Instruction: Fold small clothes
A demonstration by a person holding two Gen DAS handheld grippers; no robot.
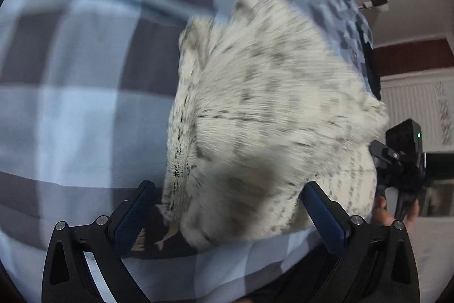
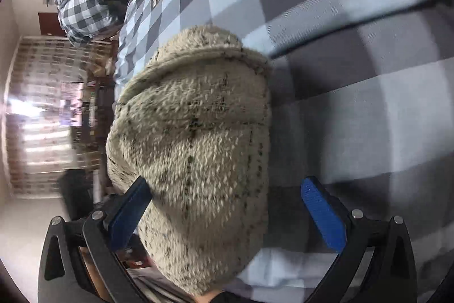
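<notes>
Lying bunched on a blue-and-grey checked bedspread (image 1: 71,104), the cream, black-flecked knitted garment (image 1: 255,118) fills the space directly ahead of both hand-held grippers. The left gripper (image 1: 227,215) has its blue-padded fingers (image 1: 130,220) spread wide, the knit mounded between and just beyond them, and nothing is pinched. The right gripper (image 2: 224,212) is likewise spread apart: its left pad touches or sits just beside the garment's (image 2: 195,138) near edge, while the other pad stands clear over the cover (image 2: 369,104). Both views are blurred by motion, so exact contact is hard to tell. The knit looks thick, soft and light, likely to sag and stretch instead of keeping a crease, and its fuzzy surface should give the pads good friction. A rolled or ribbed band (image 2: 204,53) shows at the far end from the right gripper, and that firmer edge seems the better place to take hold, since a pinch in the loose middle would only gather a lump. A printed dark cloth (image 1: 159,234) lies partly under the garment near the left gripper and could be caught up by mistake.
</notes>
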